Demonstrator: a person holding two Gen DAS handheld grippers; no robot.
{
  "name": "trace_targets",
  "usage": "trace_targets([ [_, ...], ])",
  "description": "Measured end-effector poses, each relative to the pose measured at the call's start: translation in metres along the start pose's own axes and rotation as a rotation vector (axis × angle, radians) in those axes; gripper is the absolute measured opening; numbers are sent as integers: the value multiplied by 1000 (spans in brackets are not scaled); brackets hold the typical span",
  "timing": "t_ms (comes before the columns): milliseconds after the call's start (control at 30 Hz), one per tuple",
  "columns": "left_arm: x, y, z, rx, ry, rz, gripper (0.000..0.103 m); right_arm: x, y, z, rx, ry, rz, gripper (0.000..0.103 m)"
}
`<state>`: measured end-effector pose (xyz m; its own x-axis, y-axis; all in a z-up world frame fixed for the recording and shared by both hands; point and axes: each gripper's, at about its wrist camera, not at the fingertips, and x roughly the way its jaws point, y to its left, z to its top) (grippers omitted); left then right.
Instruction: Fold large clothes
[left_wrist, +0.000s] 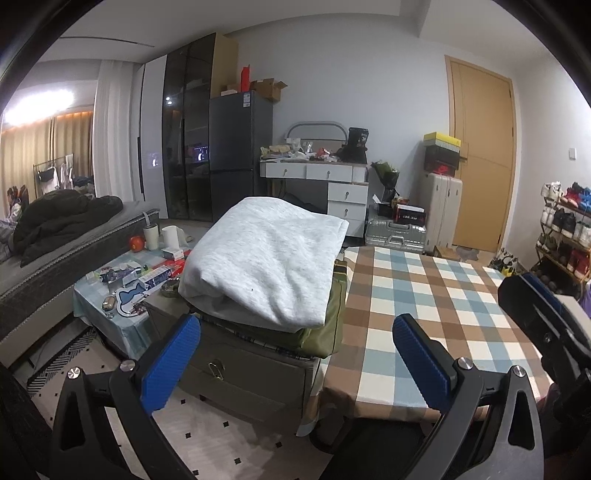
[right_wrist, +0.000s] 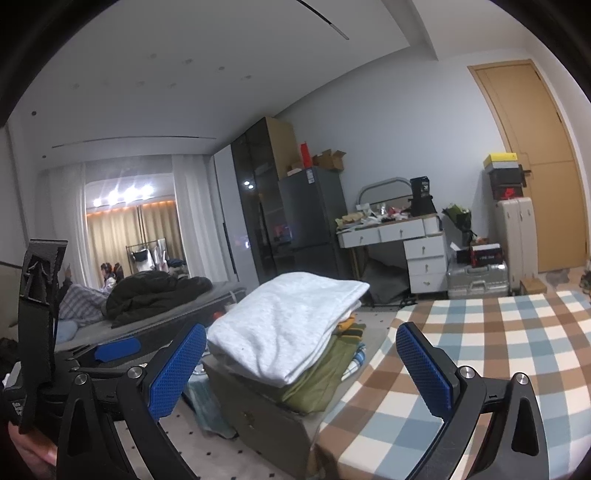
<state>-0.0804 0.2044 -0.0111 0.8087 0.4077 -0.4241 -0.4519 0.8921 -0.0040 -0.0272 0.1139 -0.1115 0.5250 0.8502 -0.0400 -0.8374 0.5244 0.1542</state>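
Both hand-held grippers gape empty near the folded grey garment (left_wrist: 266, 258).

One folded grey sweatshirt (left_wrist: 266, 258) is being counted, atop one folded olive garment (left_wrist: 325, 332). One checked tablecloth (left_wrist: 424, 295), one grey fridge (left_wrist: 240, 147), two suitcases (left_wrist: 441, 206) (left_wrist: 397, 230) and two grippers (left_wrist: 295, 354) (right_wrist: 301, 369), both spread apart, are being counted.

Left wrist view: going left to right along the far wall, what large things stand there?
Dark glass-fronted wardrobe → grey refrigerator → white drawered desk → beige upright suitcase → tan wooden door.
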Motion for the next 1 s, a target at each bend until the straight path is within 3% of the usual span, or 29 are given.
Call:
trace_targets([
  [1000, -6, 3, 2, 2, -17, 12, 102, 1, 7, 0, -9, -10, 8, 103],
])
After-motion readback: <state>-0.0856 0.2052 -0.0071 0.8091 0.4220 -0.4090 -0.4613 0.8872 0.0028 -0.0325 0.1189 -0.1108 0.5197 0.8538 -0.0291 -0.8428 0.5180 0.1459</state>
